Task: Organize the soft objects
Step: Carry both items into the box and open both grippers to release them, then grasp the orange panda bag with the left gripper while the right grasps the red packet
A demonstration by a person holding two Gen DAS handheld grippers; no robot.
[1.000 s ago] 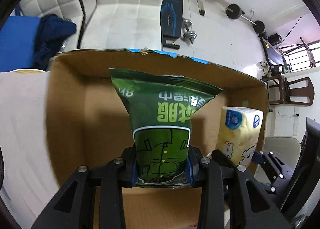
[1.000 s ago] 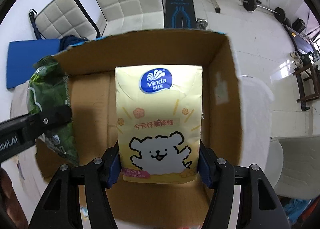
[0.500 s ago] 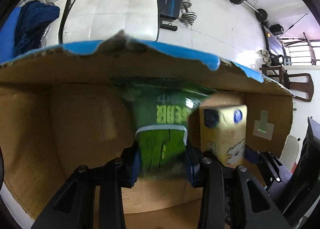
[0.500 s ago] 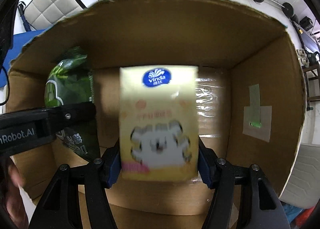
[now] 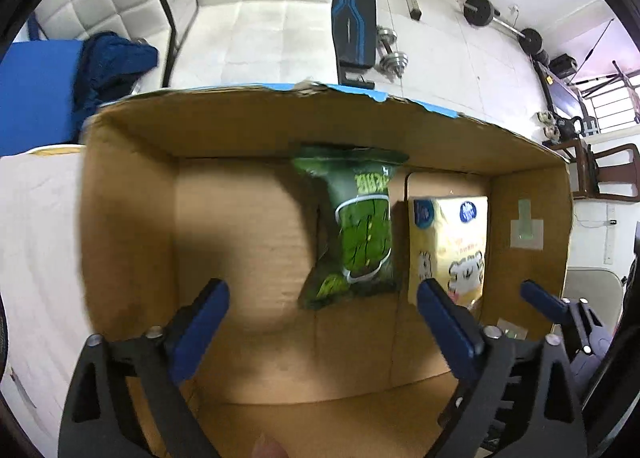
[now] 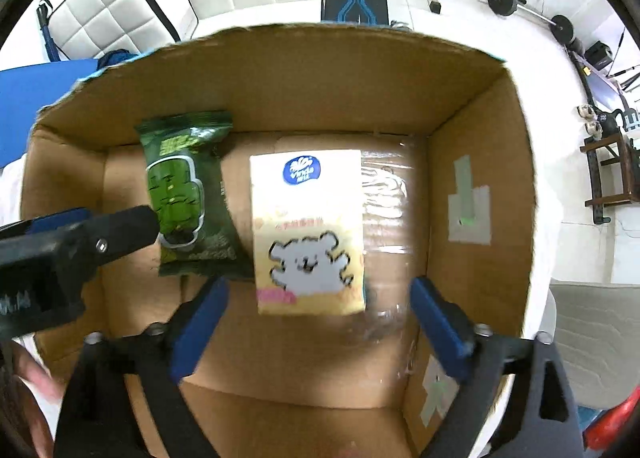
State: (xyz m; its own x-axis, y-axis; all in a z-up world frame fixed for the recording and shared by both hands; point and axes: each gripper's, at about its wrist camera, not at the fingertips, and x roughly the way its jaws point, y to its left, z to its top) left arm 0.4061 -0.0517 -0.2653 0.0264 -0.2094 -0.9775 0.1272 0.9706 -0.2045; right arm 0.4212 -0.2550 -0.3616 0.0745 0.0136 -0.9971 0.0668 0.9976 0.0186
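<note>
Both packs are down in the open brown cardboard box (image 5: 128,218)! The crinkly green plastic snack bag (image 5: 358,230) lies on the box floor with its long axis running away from the cameras, crimped top edge toward the far wall, printed front facing up. Just to its right sits the pale yellow tissue pack with a white bear print (image 6: 308,234), long axis running the same way, blue logo end toward the far wall and the bear nearer the cameras. The two packs lie side by side, close together; whether they touch is unclear.

The left hand-held gripper (image 5: 322,322) hovers above the near part of the box, blue-padded fingers spread wide and gripping nothing, aimed down at the bag. The right hand-held gripper (image 6: 318,322) is likewise spread wide and empty, pointing down over the tissue pack, fingers either side of its near end without touching it.
</note>
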